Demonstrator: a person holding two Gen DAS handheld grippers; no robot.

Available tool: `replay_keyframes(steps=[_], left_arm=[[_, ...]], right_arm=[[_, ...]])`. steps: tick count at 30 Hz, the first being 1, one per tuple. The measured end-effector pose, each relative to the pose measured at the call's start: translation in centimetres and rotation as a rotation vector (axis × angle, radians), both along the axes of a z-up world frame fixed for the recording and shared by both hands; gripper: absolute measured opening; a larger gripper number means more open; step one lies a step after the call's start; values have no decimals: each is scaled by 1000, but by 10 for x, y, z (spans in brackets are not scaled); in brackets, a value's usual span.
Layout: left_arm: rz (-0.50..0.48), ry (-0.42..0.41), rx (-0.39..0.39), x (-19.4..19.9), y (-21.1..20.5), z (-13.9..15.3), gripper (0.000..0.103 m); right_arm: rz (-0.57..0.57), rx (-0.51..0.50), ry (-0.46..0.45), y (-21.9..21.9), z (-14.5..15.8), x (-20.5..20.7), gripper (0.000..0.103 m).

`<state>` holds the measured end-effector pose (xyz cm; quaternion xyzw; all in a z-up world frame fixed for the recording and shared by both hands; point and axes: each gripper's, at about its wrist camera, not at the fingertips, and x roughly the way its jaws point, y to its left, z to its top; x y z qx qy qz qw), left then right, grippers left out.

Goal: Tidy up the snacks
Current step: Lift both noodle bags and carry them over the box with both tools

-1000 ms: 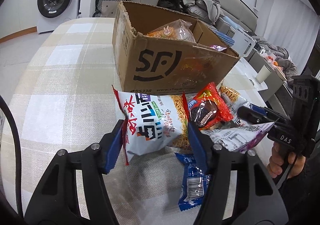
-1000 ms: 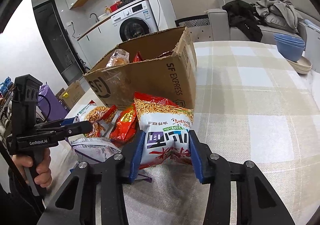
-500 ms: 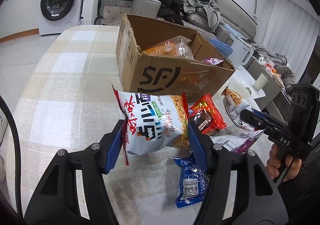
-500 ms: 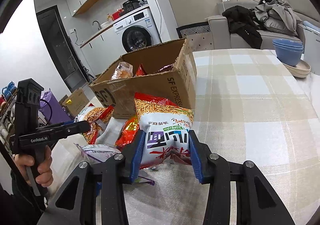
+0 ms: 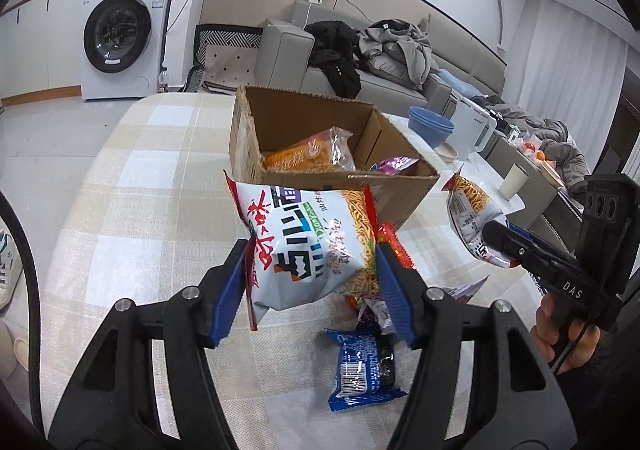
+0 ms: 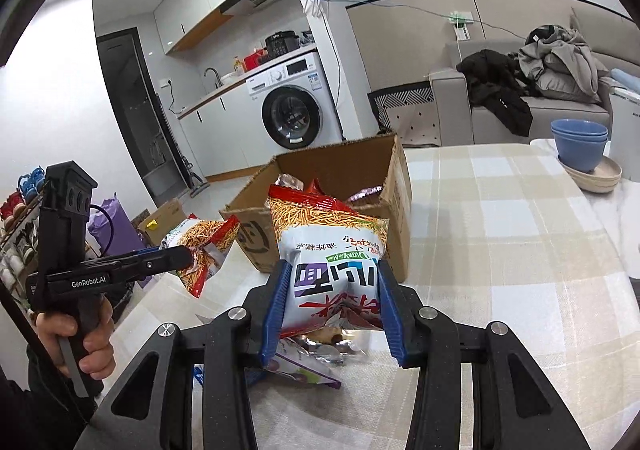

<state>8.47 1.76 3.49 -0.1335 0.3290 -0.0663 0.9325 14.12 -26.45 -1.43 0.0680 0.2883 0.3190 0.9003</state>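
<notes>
Each gripper had its jaws clamped on a snack bag by the lower end: the left gripper (image 5: pixel 310 286) held a white noodle-snack bag (image 5: pixel 308 246), the right gripper (image 6: pixel 330 308) its twin (image 6: pixel 330 250). Both hung clear of the tabletop (image 5: pixel 132 209), seemingly bound for the open cardboard box (image 5: pixel 320 153) just behind.

Beige-and-white checked tablecloth (image 5: pixel 132 209)
</notes>
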Motion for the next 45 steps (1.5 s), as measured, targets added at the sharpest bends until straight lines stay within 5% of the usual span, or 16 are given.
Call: replay_keyframes(steps=[25, 45], left_arm=[[40, -103, 33, -33, 3, 73, 60], [73, -118, 46, 17, 1, 108, 60]], right_arm=[[2, 103, -152, 10, 57, -20, 43], [6, 108, -161, 32, 68, 11, 43]])
